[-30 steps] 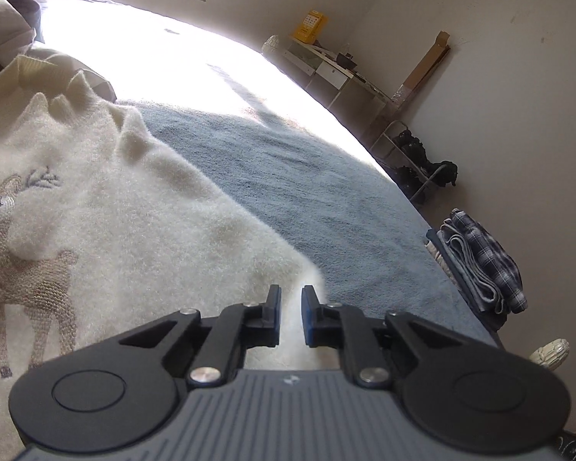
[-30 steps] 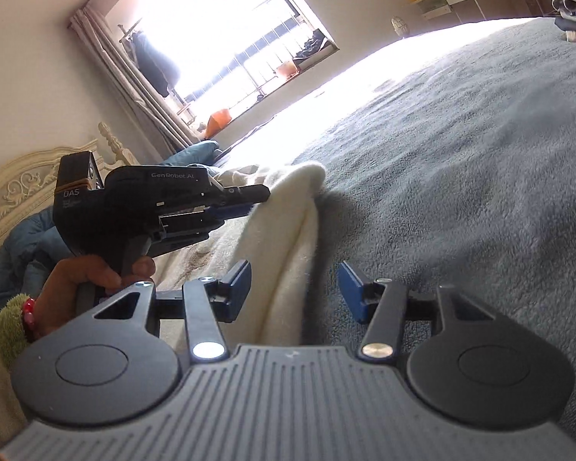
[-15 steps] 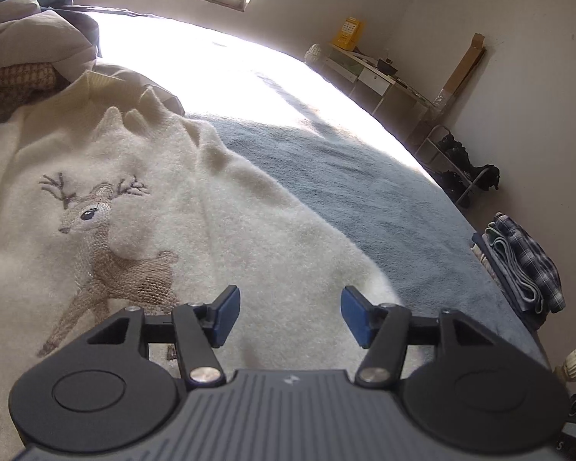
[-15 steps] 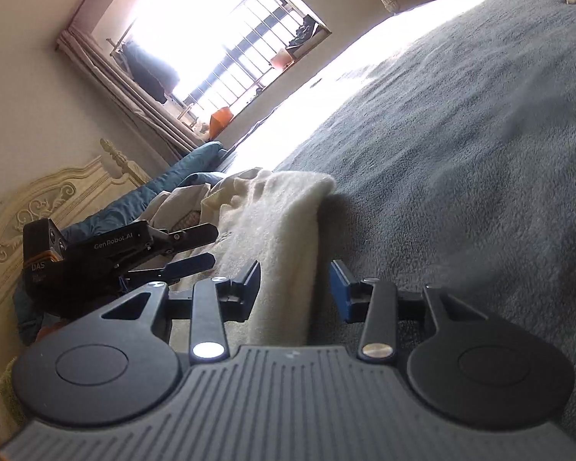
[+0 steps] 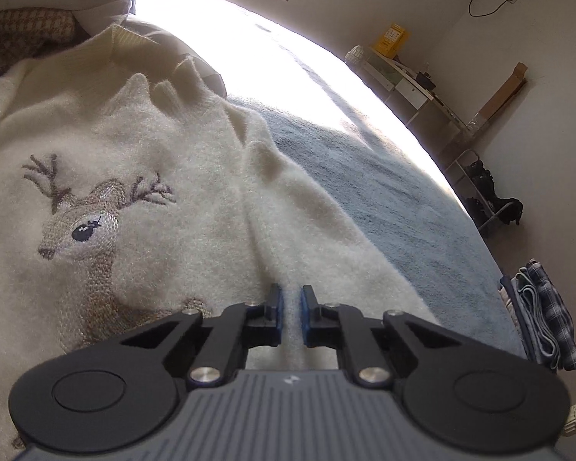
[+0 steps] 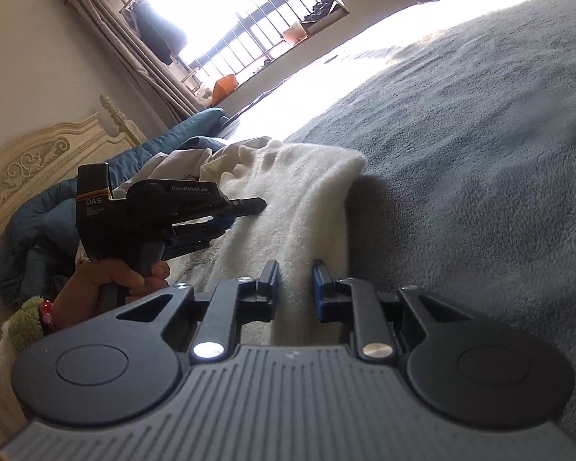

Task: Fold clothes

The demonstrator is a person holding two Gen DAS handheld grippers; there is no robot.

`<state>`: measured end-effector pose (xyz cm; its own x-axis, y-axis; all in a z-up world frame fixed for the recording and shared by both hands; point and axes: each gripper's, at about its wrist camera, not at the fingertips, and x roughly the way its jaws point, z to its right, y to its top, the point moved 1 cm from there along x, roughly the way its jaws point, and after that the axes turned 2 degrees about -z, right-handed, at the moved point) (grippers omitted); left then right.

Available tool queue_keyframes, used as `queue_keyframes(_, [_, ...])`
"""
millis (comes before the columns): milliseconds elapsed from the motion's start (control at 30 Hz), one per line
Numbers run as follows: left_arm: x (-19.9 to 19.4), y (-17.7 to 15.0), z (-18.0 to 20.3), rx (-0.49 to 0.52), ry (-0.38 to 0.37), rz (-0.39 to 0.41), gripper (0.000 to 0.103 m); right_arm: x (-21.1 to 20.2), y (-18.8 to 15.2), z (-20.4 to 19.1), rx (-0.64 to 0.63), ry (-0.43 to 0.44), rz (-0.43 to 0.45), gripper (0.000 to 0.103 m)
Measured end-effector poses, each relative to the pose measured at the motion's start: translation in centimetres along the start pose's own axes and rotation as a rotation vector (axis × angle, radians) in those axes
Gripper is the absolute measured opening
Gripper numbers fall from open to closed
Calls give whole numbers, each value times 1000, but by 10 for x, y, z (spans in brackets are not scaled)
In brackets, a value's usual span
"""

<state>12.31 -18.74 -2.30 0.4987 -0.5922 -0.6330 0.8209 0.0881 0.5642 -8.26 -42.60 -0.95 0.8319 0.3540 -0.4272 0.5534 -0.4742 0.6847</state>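
A cream fleecy sweater (image 5: 172,153) with an embroidered deer (image 5: 84,230) lies spread on the bed. My left gripper (image 5: 290,292) is shut on a raised ridge of its cloth just right of the deer. In the right wrist view the same sweater (image 6: 307,192) shows as a folded edge running away from me. My right gripper (image 6: 295,269) has that edge between its jaws, which are closing, and the cloth fills the gap. The left gripper (image 6: 249,207), held by a hand (image 6: 107,280), rests on the sweater further back.
A grey-blue blanket (image 6: 480,153) covers the bed to the right of the sweater. Folded plaid clothes (image 5: 545,315) sit past the bed's edge. Other garments (image 5: 27,30) are heaped at the head end, near a blue duvet (image 6: 38,211) and a carved headboard (image 6: 38,161).
My left gripper opened wide, moved in over the sweater beside the deer and shut on a ridge of cloth. The right jaws narrowed around the sweater's folded edge.
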Motion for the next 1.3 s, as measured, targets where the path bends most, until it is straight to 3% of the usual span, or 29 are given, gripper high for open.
queue_keyframes(167, [-25, 5, -9, -45, -48, 67, 7, -2, 0, -7, -32, 8, 16, 11])
queue_keyframes(467, [-8, -1, -19, -29, 49, 31, 7, 4, -4, 2, 18, 1, -10, 11])
queue_keyframes(700, [-20, 0, -18, -33, 67, 89, 7, 6, -6, 11, 41, -1, -18, 11])
queue_keyframes(933, [-45, 6, -13, -69, 29, 165, 7, 2, -4, 6, 47, 82, 0, 11])
queue_keyframes(1033, [-45, 5, -17, -93, 42, 167, 7, 10, -5, 11, 76, 83, -29, 11])
queue_keyframes(1200, [-41, 1, -26, -119, 53, 169, 7, 0, -4, 8, 101, 157, -7, 11])
queue_keyframes(1300, [-28, -3, -30, -105, 91, 119, 10, 9, -6, 11, 81, 106, -34, 11])
